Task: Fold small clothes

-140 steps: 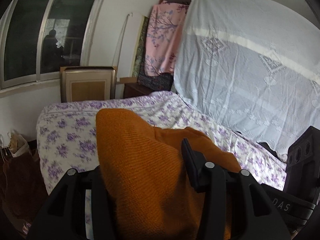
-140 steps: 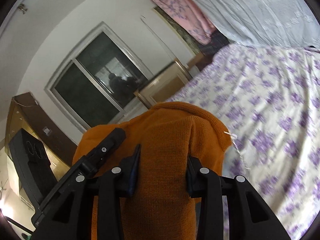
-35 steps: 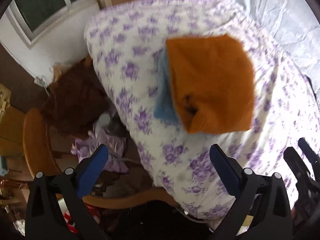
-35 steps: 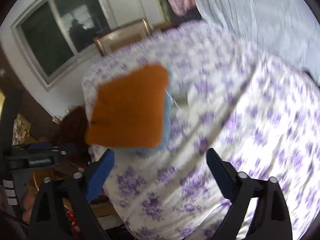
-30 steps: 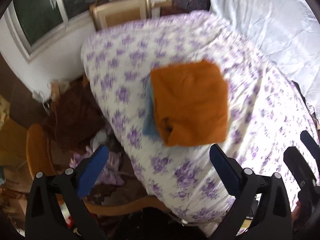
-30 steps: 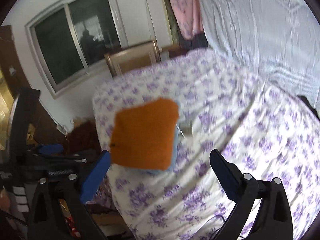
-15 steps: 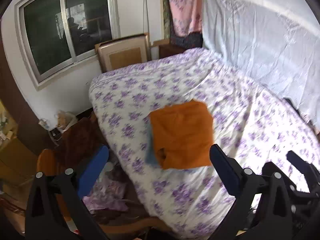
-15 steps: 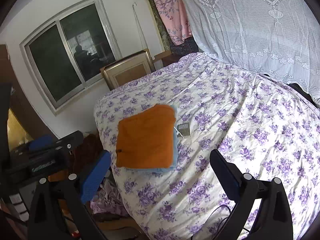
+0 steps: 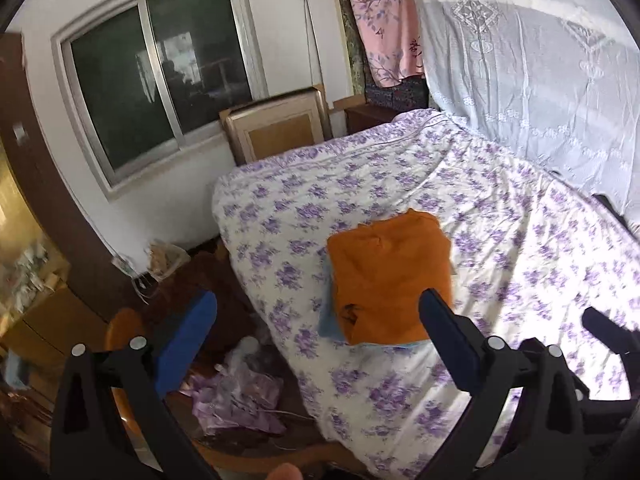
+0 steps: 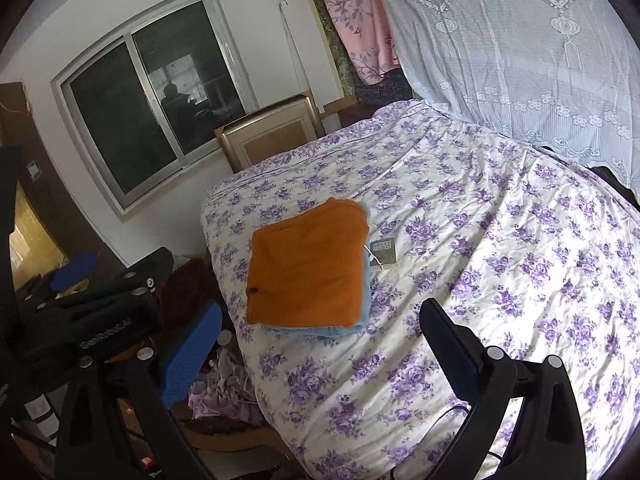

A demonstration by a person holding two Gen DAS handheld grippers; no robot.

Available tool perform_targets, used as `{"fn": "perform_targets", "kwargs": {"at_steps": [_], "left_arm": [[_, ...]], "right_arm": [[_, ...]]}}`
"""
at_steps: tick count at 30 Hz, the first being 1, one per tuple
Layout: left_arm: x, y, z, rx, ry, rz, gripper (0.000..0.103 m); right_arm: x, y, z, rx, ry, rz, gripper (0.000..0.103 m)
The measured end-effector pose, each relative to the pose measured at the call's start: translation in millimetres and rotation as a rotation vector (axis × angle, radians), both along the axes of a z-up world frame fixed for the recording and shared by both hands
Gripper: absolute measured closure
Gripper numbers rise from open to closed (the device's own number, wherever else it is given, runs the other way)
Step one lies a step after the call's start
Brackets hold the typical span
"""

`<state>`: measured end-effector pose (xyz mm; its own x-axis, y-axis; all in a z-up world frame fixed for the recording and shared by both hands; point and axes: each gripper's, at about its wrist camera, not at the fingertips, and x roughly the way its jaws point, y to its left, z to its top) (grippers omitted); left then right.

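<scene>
Orange knit, folded into a flat rectangle: the orange garment lies on top of a folded light blue garment, whose edges show along its right and near sides. The stack rests on the bed near the bed's left edge, toward the far corner by the window. A grey hang tag on a thin string lies on the sheet just beside the stack's right side; it carries print too small to read.

The bed is covered by a white sheet with purple flowers. A white lace curtain hangs along its right side, and pink floral cloth hangs at the far wall. A framed wooden panel leans beyond the bed's far edge.

The left gripper hovers above the bed's near left corner, its blue-padded fingers spread wide and holding nothing. The right gripper hangs likewise over the near edge, fingers wide apart and empty. In the right wrist view the left gripper's black body shows white lettering, partly legible, beginning "Gen".

Crumpled lilac cloth lies on the floor beside the bed's left edge.
</scene>
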<state>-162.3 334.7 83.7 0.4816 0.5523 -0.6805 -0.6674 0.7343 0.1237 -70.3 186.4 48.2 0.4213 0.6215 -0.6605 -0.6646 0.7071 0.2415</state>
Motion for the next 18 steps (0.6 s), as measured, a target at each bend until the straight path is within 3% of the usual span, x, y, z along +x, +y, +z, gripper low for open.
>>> {"fn": "perform_targets", "kwargs": {"at_steps": [11, 18], "left_arm": [[-6, 8, -11, -0.084, 0.001, 0.043, 0.004], [-8, 11, -16, -0.091, 0.018, 0.061, 0.004]], "right_arm": [[5, 5, -4, -0.025, 0.018, -0.006, 0.003], [4, 9, -7, -0.028, 0.026, 0.006, 0.003]]}}
